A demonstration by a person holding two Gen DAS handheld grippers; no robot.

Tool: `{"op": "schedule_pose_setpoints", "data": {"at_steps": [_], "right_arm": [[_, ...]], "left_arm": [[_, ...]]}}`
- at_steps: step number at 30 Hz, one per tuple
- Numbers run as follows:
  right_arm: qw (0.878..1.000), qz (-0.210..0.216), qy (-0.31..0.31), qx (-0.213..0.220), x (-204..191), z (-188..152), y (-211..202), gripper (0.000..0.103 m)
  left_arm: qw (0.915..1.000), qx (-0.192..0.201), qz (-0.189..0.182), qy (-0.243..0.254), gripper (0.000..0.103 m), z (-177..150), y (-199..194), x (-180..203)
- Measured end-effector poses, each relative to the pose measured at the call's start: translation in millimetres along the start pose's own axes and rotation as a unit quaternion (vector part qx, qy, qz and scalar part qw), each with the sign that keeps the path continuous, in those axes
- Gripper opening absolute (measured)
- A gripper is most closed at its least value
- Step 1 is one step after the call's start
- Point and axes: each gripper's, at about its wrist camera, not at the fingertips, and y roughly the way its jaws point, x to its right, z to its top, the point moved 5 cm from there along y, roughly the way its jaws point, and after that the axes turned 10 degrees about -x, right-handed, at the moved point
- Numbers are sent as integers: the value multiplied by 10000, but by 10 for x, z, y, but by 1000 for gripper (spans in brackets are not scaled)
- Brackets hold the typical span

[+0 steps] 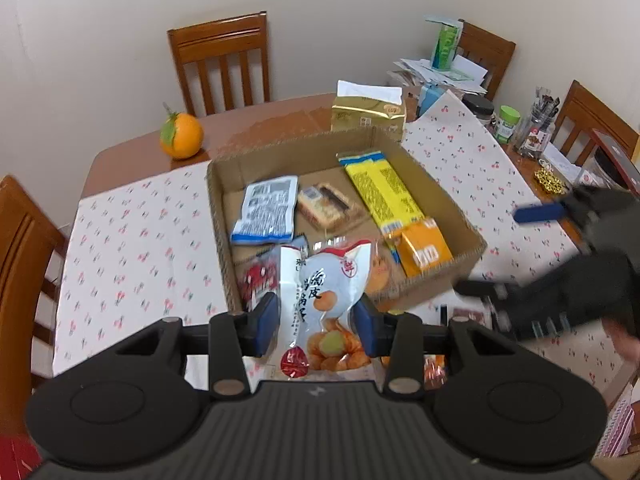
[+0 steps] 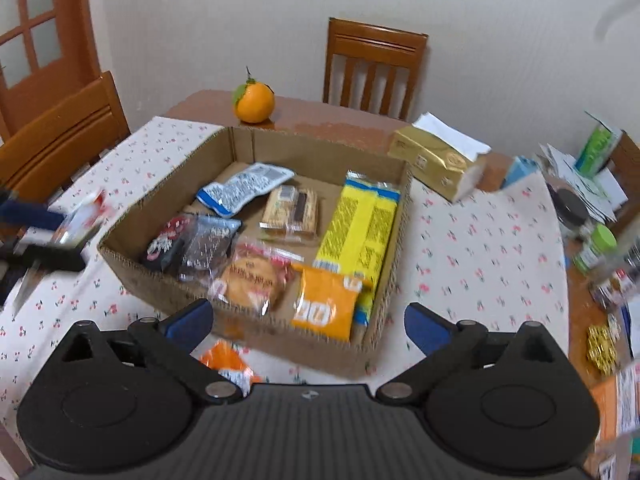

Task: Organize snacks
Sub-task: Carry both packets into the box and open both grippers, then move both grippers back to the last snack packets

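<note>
A shallow cardboard box [image 1: 224, 216] [image 2: 168, 168] sits on the cherry-print cloth and holds several snacks. Among them are two long yellow packets [image 2: 360, 232], an orange packet [image 2: 324, 304], a blue-white pouch [image 2: 240, 188] and a biscuit pack [image 2: 290, 210]. My left gripper [image 1: 316, 316] is shut on a white snack packet [image 1: 324, 292] printed with orange balls, held just before the box's near wall. My right gripper [image 2: 308, 314] stands open above the box's near wall, with nothing pressed between its pads. It shows blurred at the right of the left wrist view [image 1: 508, 250]. Another orange packet [image 2: 228, 360] lies on the cloth under it.
An orange fruit [image 1: 180, 136] and a gold tissue pack [image 1: 368, 116] stand behind the box. Jars [image 2: 596, 248], papers [image 1: 440, 72] and a gold ornament [image 2: 600, 348] crowd the table's right side. Wooden chairs [image 1: 224, 64] ring the table.
</note>
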Motion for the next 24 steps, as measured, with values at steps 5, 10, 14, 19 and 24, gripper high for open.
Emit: {"op": "schedule_pose_setpoints", "data": {"at_steps": [5, 10, 14, 19, 24], "right_arm": [[10000, -36, -51, -24, -67, -139, -82, 103], [9999, 25, -23, -96, -97, -242, -99, 103], [9999, 26, 8, -166, -91, -335, -93, 103], [9993, -118, 158, -307, -15, -475, -72, 103], [9985, -186, 294, -432, 73, -630, -50, 103]], "left_arm": [[9999, -60, -96, -43, 40, 313, 267, -78], [9999, -133, 11, -58, 40, 602, 601, -111], [9995, -255, -66, -164, 41, 801, 854, -154], [9995, -241, 74, -207, 41, 1027, 1056, -190], [9988, -15, 406, -283, 73, 1191, 1095, -279]]}}
